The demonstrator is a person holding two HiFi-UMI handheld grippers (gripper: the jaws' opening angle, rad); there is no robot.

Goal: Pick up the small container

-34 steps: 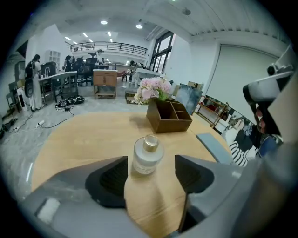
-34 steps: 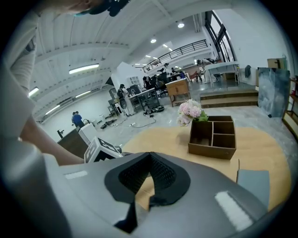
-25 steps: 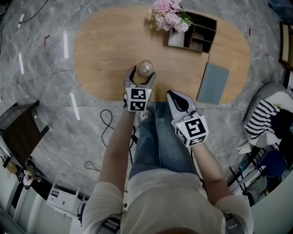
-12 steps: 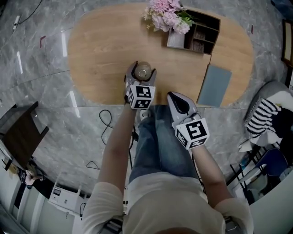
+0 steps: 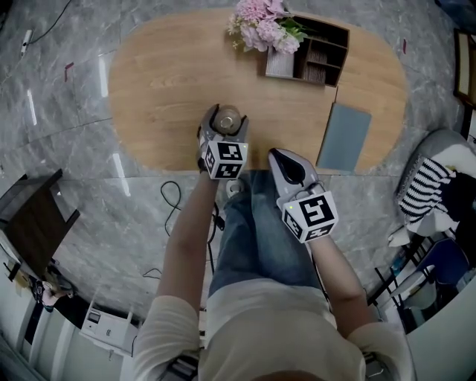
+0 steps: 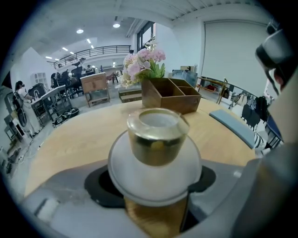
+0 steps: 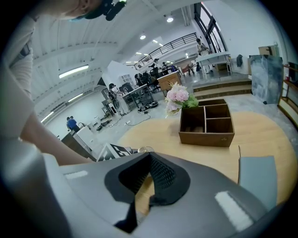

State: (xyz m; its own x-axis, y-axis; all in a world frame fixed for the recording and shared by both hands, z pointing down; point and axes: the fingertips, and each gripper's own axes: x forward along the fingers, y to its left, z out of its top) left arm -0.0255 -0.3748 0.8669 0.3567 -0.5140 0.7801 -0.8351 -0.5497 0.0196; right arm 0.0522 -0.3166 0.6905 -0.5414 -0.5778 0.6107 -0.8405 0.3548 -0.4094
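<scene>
The small container [image 5: 227, 117] is a clear jar with a round top and a wider white body; it stands near the front edge of the oval wooden table [image 5: 163, 82]. My left gripper [image 5: 227, 116] has its jaws closed on the jar's two sides. In the left gripper view the container [image 6: 157, 139] fills the middle, pressed between the dark pads [image 6: 98, 183] of the left gripper [image 6: 156, 188]. My right gripper [image 5: 284, 156] hovers shut and empty at the table's front edge, to the right of the jar. Its jaws meet in the right gripper view [image 7: 146, 186].
At the back of the table stand a brown wooden organizer box [image 5: 320, 52] and pink flowers [image 5: 260, 22]. A grey-blue flat pad [image 5: 343, 138] lies at the right front. Cables [image 5: 175, 201] trail on the marble floor, and a dark stool [image 5: 33, 216] stands left.
The left gripper slid forward around the container and its jaws closed from wide open onto the jar. The right gripper stayed where it was.
</scene>
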